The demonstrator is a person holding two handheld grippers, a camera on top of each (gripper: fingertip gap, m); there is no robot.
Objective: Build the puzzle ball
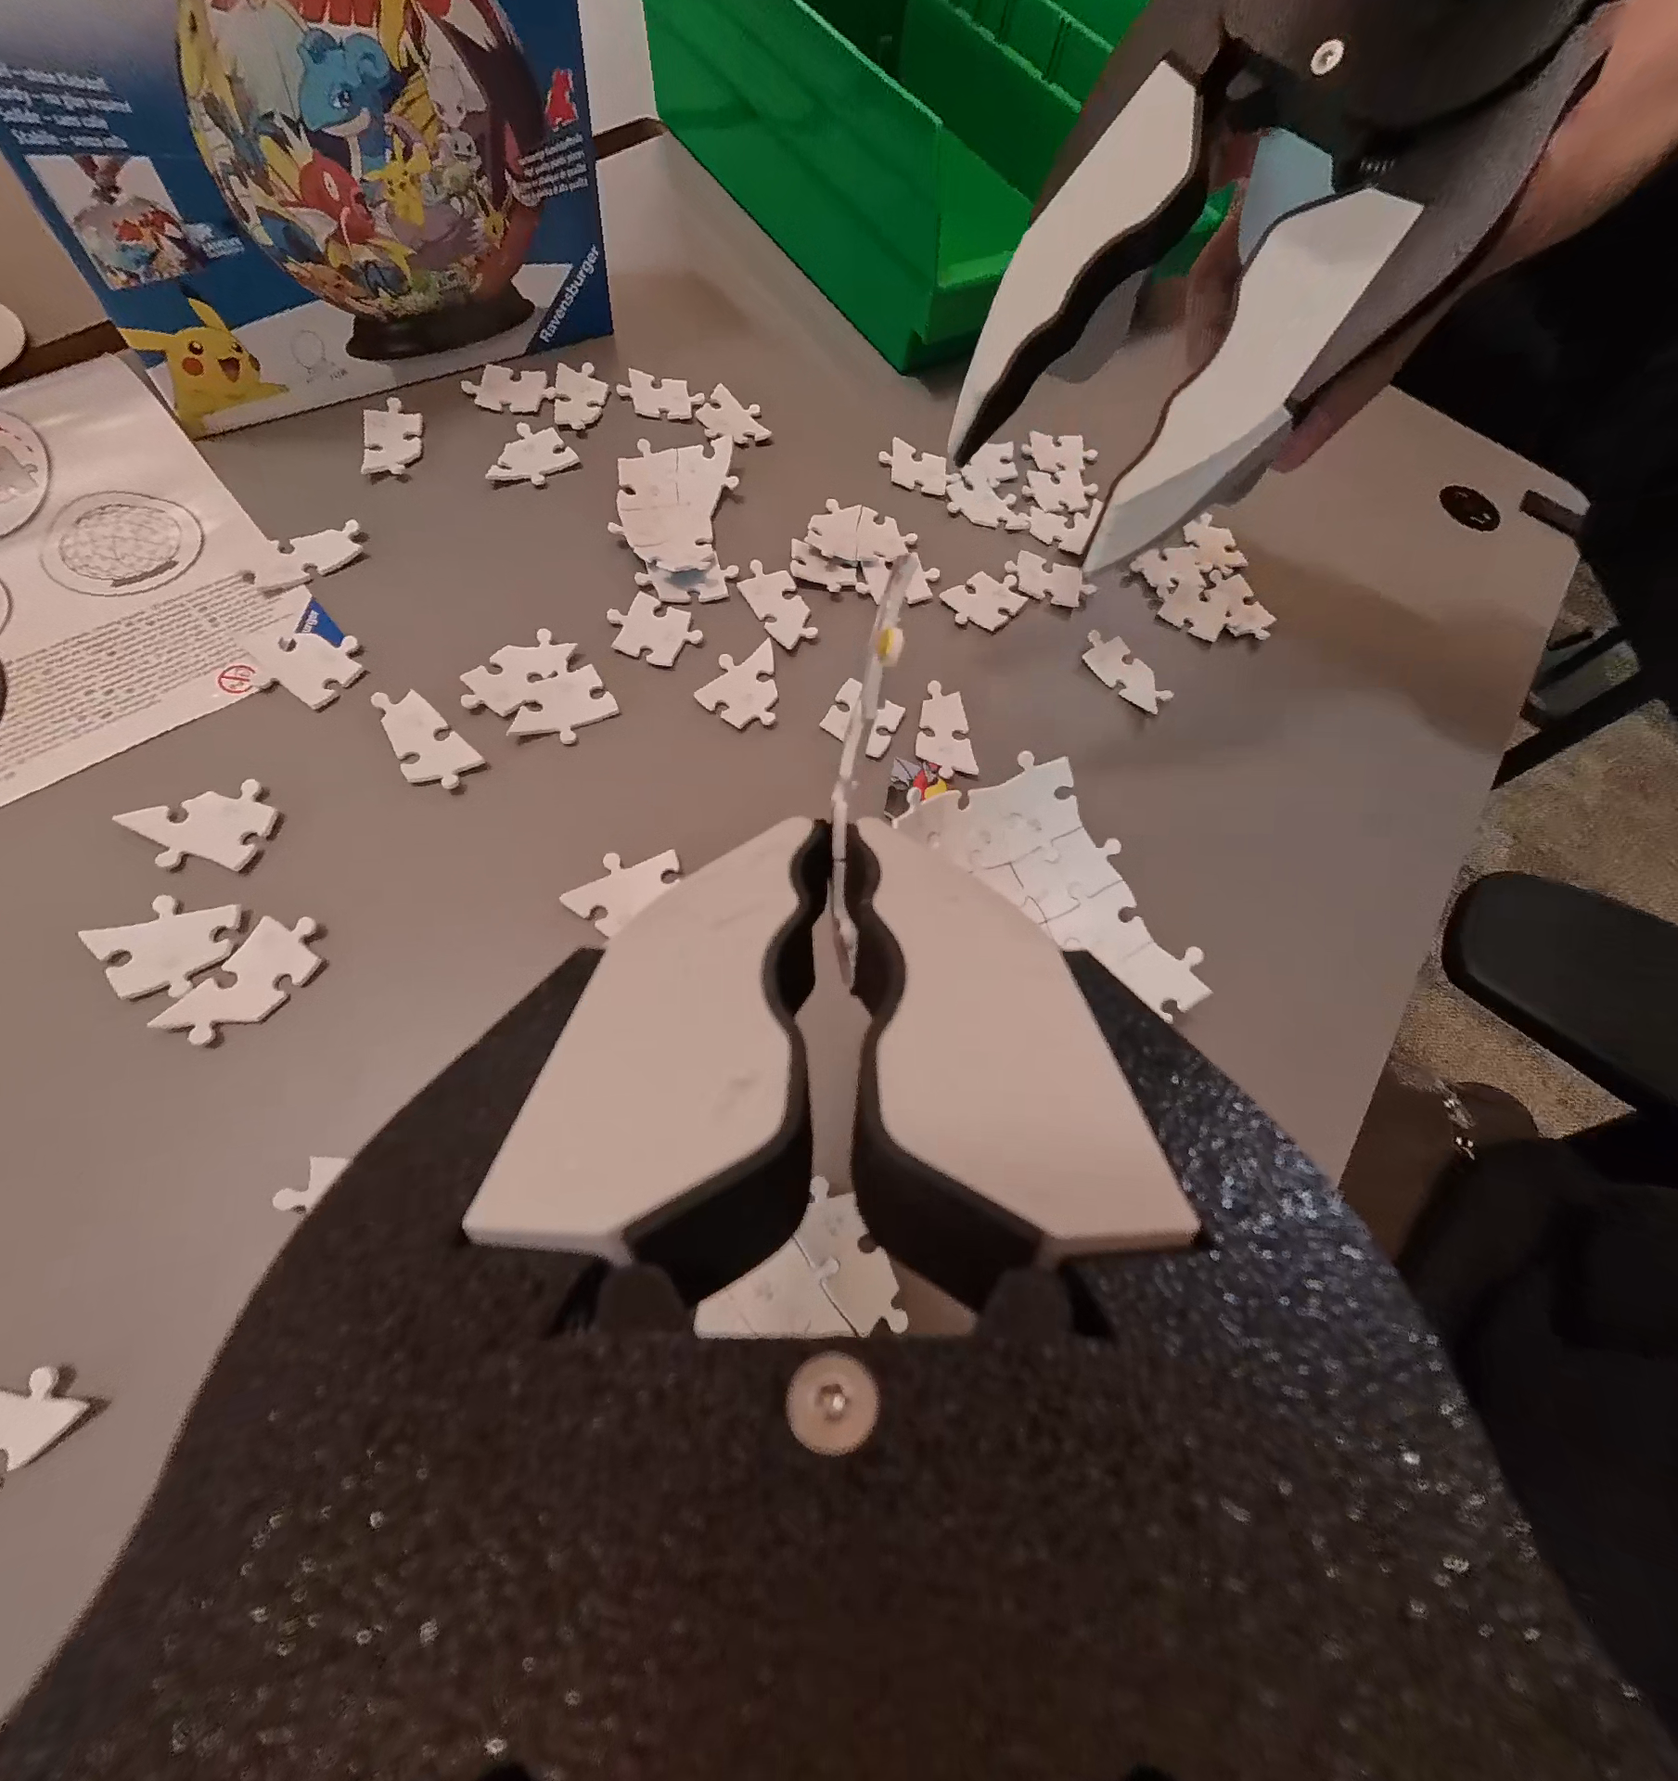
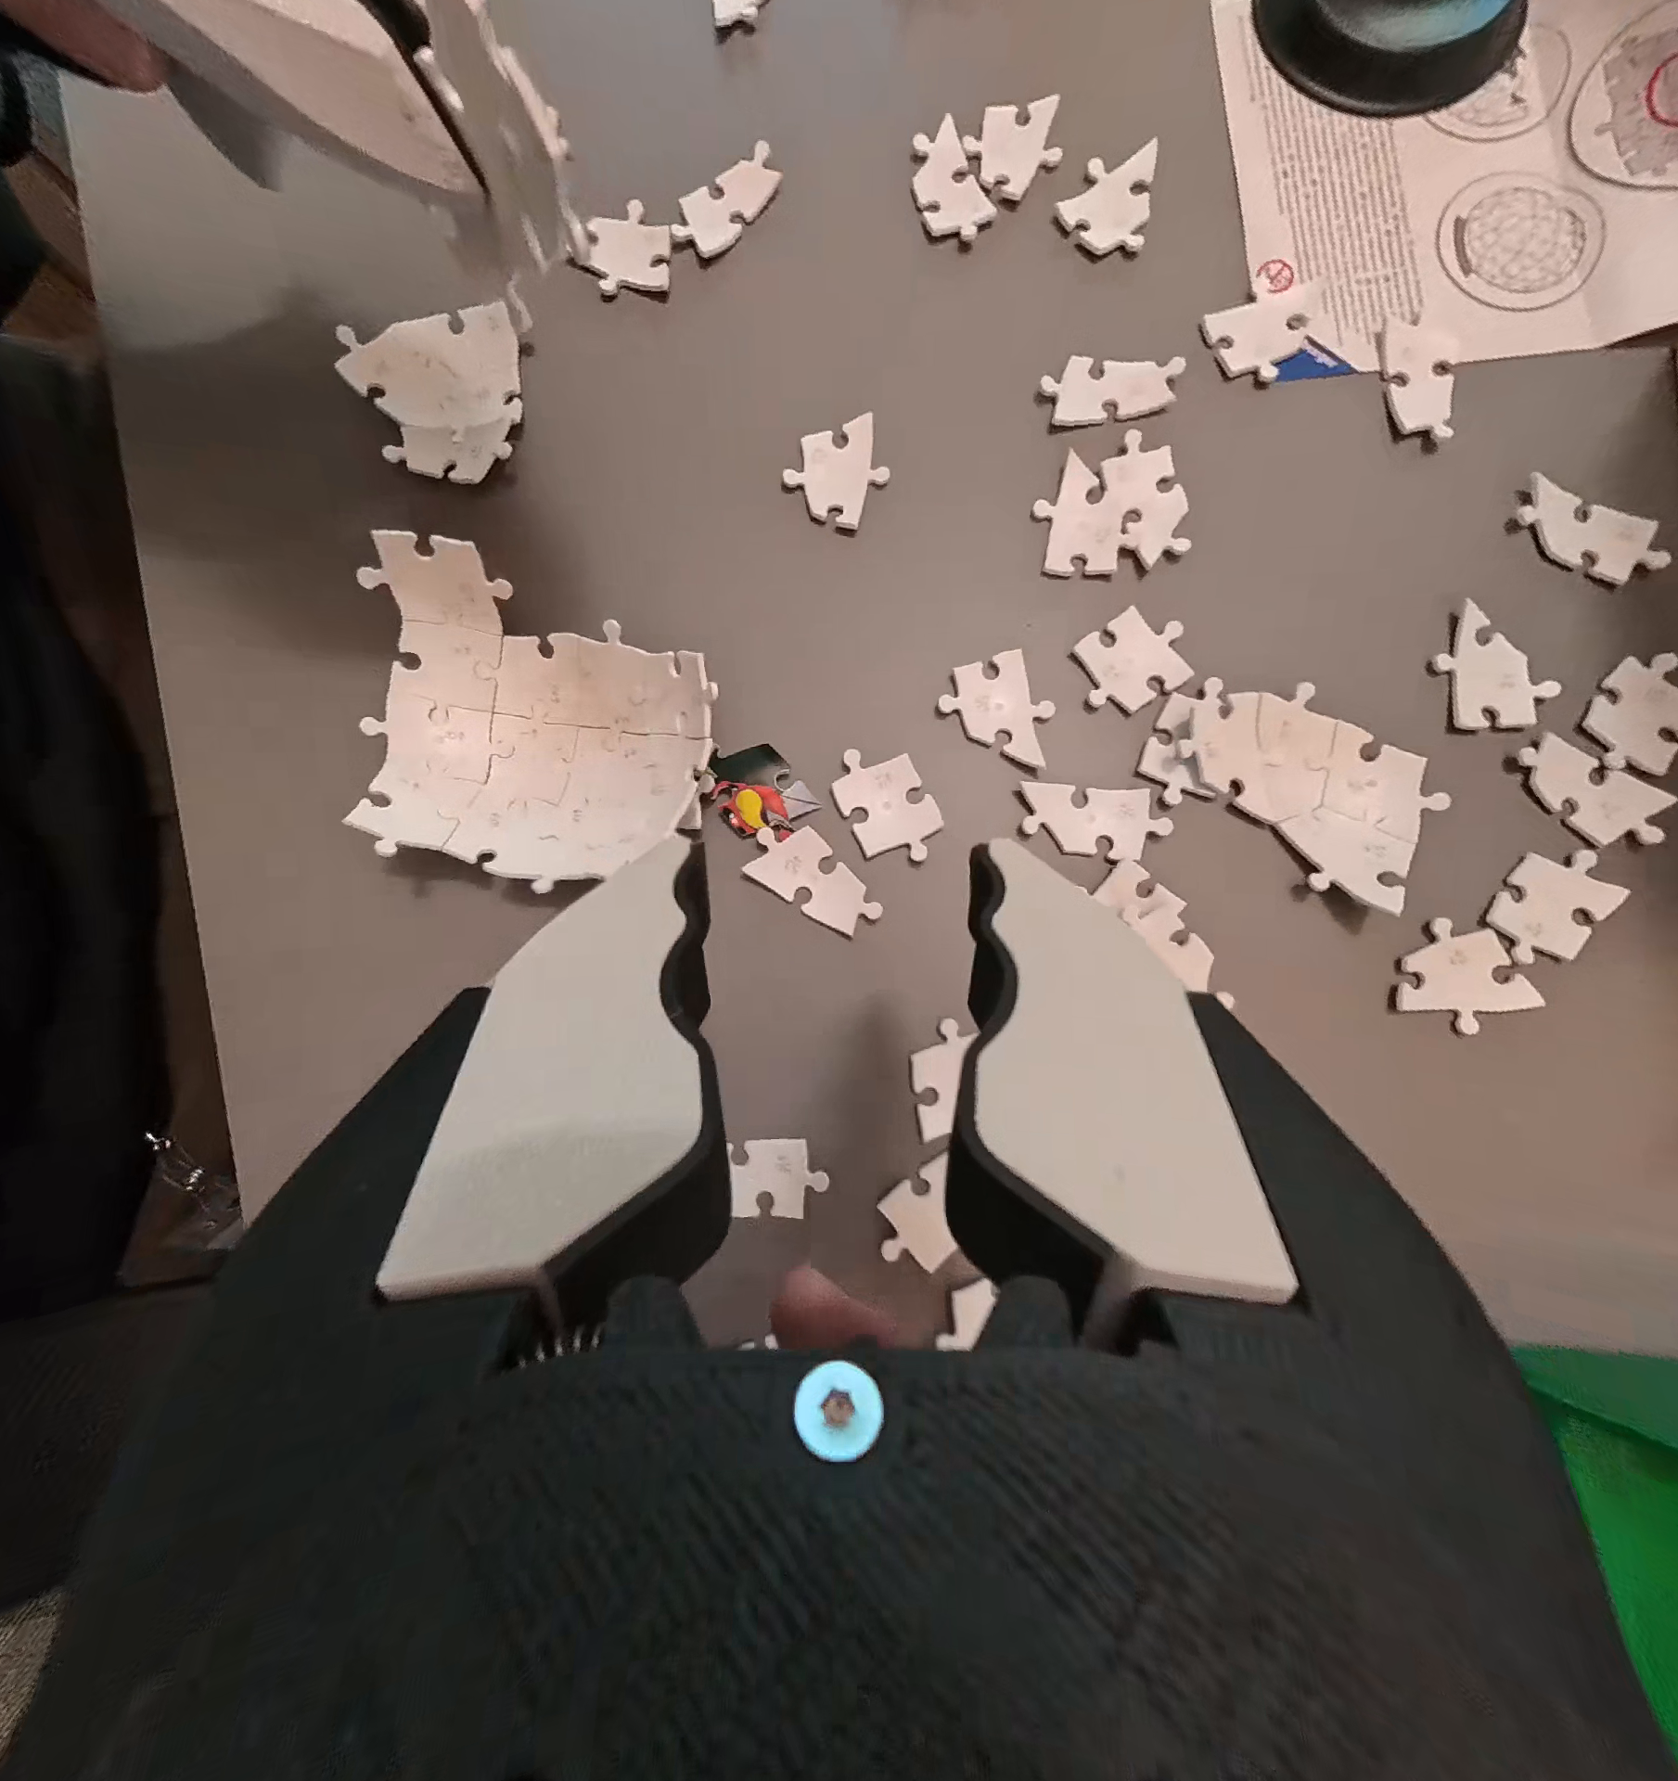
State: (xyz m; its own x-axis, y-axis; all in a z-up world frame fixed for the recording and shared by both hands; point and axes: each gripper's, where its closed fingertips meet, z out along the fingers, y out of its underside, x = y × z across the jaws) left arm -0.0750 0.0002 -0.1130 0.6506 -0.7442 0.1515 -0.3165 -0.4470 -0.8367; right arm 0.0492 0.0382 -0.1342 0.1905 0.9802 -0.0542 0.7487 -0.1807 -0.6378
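My left gripper (image 1: 841,831) is shut on a joined strip of curved puzzle pieces (image 1: 871,694), seen edge-on and held above the grey table (image 1: 1249,694). In the right wrist view the same strip (image 2: 512,145) shows blurred at the top left, in the left gripper (image 2: 353,87). My right gripper (image 2: 839,853) is open and empty above loose white pieces; it also shows in the left wrist view (image 1: 1027,501), over a pile of pieces (image 1: 1037,491). A large curved assembled section (image 2: 536,742) lies white side up, with a coloured piece (image 2: 758,805) beside it. A smaller assembled section (image 2: 1317,781) lies to the right.
Many loose pieces lie face down across the table. The puzzle box (image 1: 334,183) stands at the far left, a green bin (image 1: 873,164) behind. An instruction sheet (image 1: 93,617) and a black stand (image 2: 1394,39) lie at the side. The table edge (image 1: 1451,867) and a chair (image 1: 1606,973) are on the right. The grippers' ends are close to 15 centimeters from one another. From either gripper's tips it is about 12 centimeters to the large curved assembled section (image 2: 536,742).
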